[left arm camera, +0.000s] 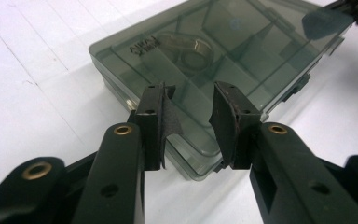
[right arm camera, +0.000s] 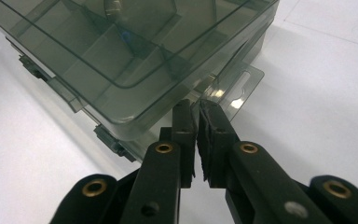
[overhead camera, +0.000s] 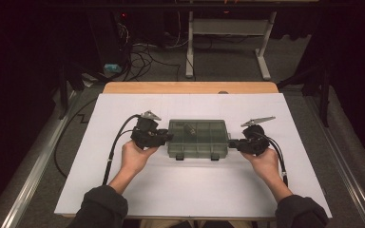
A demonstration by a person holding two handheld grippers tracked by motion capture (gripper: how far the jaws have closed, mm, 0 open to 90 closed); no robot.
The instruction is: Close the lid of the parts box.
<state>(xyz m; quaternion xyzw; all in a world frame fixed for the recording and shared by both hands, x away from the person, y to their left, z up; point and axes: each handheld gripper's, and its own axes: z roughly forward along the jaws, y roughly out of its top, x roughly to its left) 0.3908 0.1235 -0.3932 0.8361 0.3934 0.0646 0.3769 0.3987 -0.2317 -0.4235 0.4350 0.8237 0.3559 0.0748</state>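
A smoky clear plastic box (overhead camera: 198, 138) lies lid-down-shut mid-surface (overhead camera: 195, 190). From above, the left claw (overhead camera: 167, 137) meets its left end; its own view shows jaws parted, released over the corner. The right claw (right arm camera: 196, 122) is clenched on the box's hanging tab (right arm camera: 235, 88), seen close there

High cam overhead, far; both gripper cams close, share box (overhead camera: 198, 138).
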